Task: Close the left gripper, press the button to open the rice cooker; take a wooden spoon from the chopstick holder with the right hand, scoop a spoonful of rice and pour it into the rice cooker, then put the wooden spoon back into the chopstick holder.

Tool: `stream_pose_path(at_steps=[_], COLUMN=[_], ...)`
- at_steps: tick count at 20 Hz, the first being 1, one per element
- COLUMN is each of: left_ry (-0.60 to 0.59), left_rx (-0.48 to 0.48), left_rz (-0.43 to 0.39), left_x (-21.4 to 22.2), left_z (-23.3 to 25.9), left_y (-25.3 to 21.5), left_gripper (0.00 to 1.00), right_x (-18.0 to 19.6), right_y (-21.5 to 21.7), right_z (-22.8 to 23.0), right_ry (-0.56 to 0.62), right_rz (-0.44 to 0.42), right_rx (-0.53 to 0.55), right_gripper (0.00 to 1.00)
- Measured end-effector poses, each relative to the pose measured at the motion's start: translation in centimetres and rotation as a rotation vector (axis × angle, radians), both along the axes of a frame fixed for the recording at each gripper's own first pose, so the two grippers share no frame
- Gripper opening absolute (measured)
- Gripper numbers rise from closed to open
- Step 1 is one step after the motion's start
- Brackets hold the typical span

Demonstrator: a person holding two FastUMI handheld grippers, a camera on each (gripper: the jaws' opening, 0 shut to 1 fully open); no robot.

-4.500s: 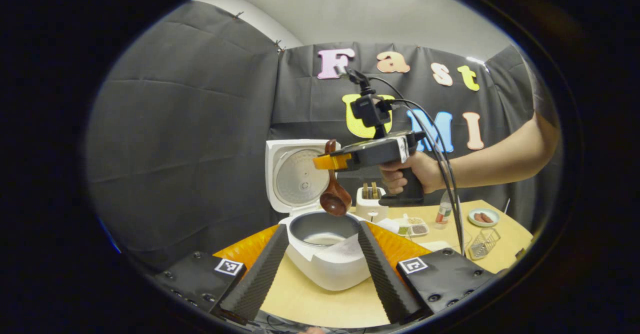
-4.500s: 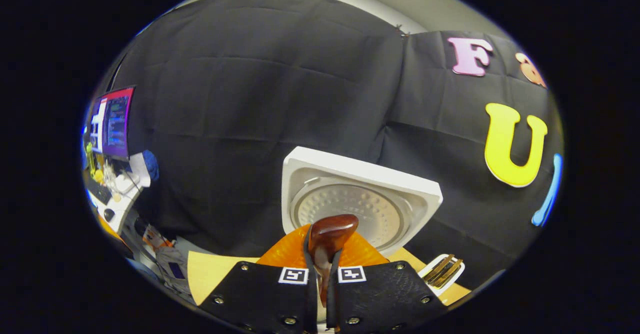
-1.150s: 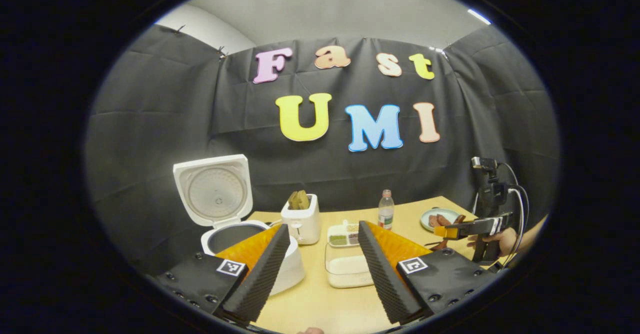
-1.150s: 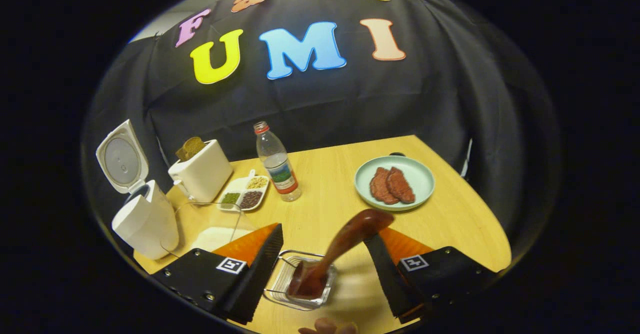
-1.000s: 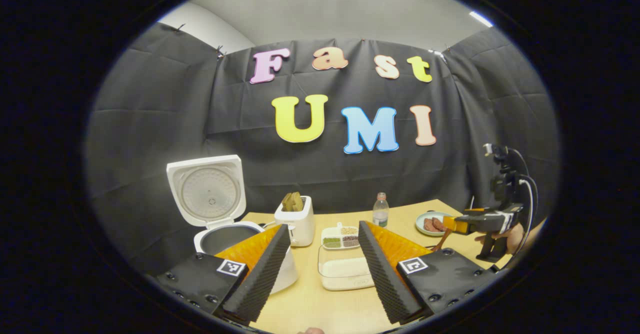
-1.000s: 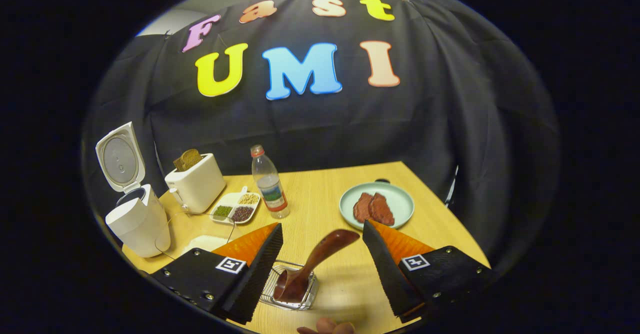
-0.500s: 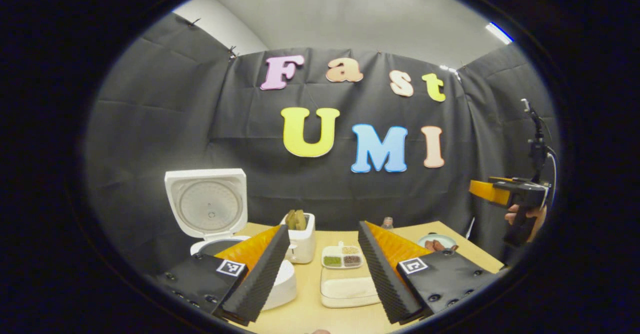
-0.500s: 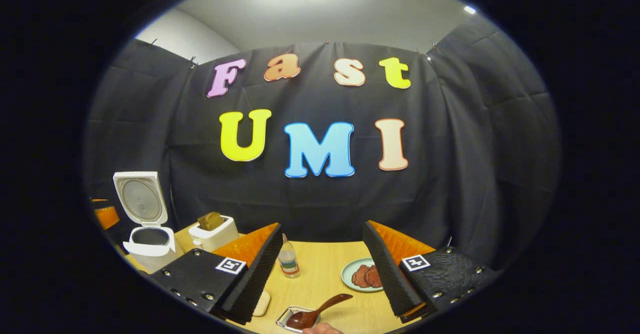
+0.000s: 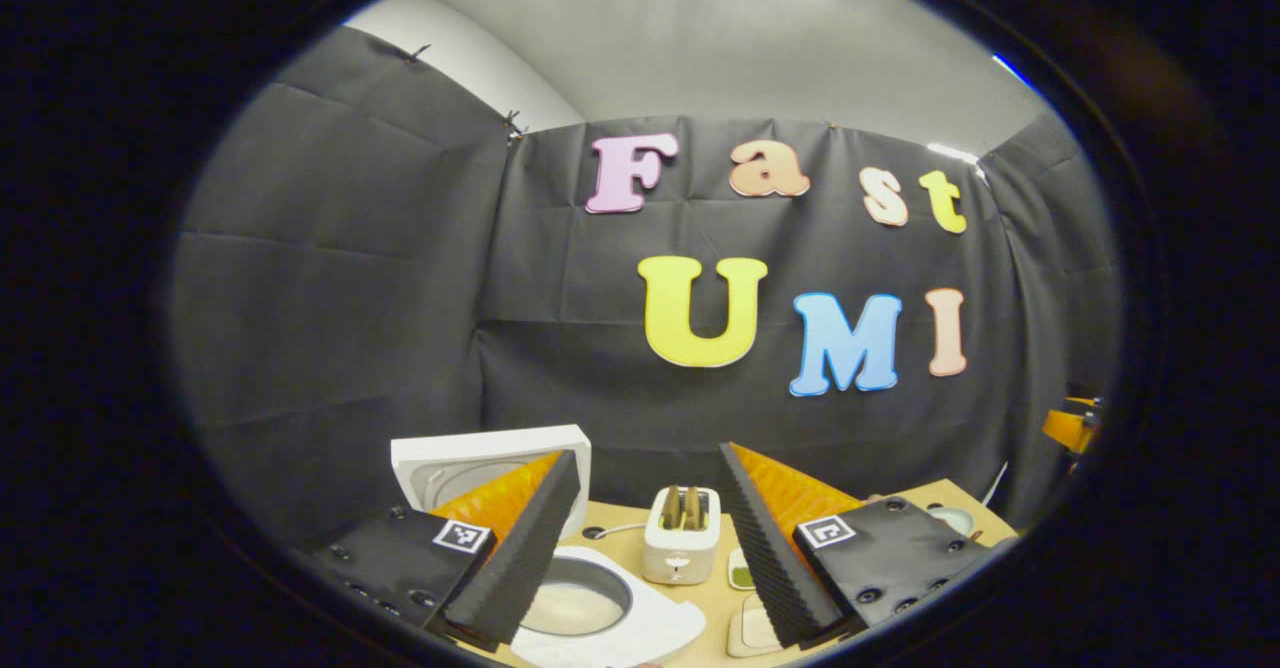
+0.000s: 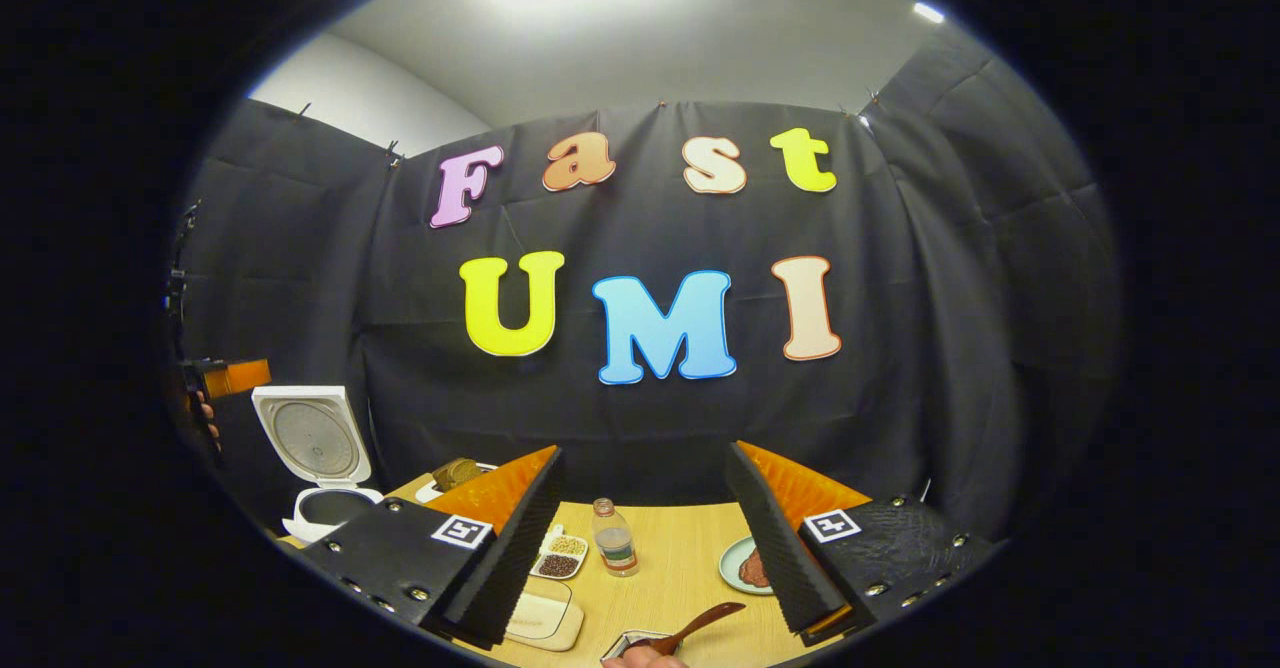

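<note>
Spoon of dark brown wood (image 10: 700, 624) is lying below the right hand-held gripper (image 10: 645, 538), handle slanting up-right from the wire chopstick holder (image 10: 628, 640); both grippers are standing wide, holding nothing.

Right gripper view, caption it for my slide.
Open right gripper above the table; wooden spoon back in its holder.
</note>
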State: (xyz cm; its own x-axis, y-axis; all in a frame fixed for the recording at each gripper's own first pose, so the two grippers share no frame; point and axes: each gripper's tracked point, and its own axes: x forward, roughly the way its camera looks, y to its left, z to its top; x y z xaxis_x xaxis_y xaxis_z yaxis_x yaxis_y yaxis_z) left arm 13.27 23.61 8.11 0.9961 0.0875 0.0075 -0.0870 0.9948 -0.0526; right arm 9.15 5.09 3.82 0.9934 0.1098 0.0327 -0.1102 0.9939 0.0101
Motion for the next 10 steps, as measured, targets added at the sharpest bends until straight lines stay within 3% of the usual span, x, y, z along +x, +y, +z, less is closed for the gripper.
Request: stream_pose_path(at_steps=[1,2,6,10], left_ry=[0.009,0.016,0.036,0.092], left_rx=[0.013,0.026,0.029,-0.045], left_rz=[0.018,0.030,0.119,0.228], left_x=[1.0,1.9,6.2,10.9], left_z=[0.1,0.5,0.9,-1.6], left_y=[1.1,2.0,6.3,10.7], left_gripper=[0.98,0.94,0.96,0.97], right_x=[0.2,0.3,1.2,1.7], right_y=[-0.1,-0.3,-1.4,-1.8], right_z=[-0.1,-0.2,-0.9,-1.4], right_ry=[0.003,0.007,0.031,0.057], right_rz=[-0.004,-0.008,-0.038,-0.061], right_rx=[0.000,0.000,-0.005,0.008], right_gripper=[0.98,0.98,0.98,0.98])
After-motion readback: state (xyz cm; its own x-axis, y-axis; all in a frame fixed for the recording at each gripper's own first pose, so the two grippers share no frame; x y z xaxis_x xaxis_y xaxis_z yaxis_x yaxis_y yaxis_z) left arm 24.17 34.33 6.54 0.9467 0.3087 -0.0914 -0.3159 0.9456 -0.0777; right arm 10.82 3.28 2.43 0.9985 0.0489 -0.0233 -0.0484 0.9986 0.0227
